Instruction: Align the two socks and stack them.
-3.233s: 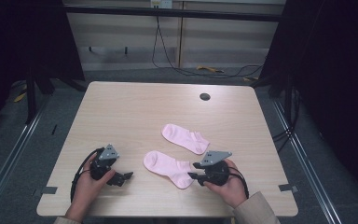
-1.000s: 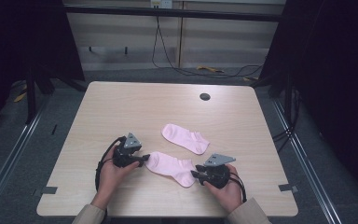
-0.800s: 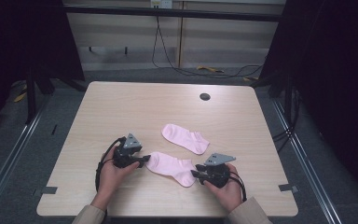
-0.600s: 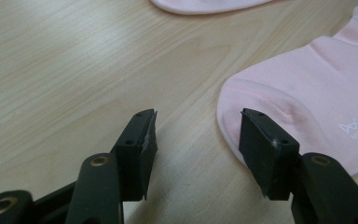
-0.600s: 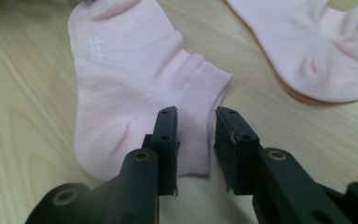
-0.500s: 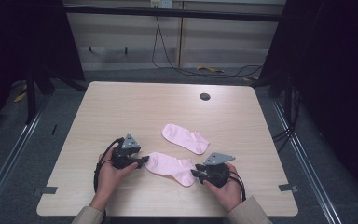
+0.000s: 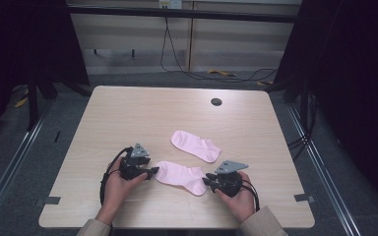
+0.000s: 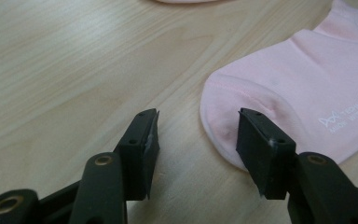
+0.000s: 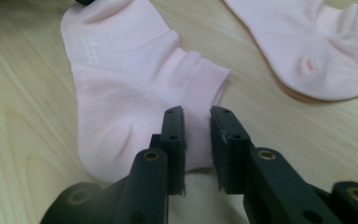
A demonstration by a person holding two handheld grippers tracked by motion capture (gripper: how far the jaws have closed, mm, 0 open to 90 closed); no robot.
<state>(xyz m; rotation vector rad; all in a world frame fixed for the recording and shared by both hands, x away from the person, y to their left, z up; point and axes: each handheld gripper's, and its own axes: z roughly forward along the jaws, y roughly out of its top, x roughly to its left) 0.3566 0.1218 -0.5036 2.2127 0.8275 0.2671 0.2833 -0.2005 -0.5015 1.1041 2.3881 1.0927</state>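
Lying flat on the pale wood-grain table (image 7: 128, 113), the near sock (image 7: 182, 176) is a soft pink knit with a rounded toe, a ribbed cuff and small white lettering on its side. At its toe end the left gripper (image 7: 150, 172) rests low on the tabletop, its black jaws spread, one on bare wood and one at the toe's edge, not pressing the cloth (image 8: 279, 84). At the cuff end the right gripper (image 7: 207, 180) has just been closing; its jaws stand narrowly apart with the ribbed cuff edge (image 9: 198, 116) between them, and whether the pads bite the fabric I cannot tell. Just beyond lies a second sock (image 7: 195, 145), creased, near but apart. A dark round grommet (image 7: 216, 102) sits far back.
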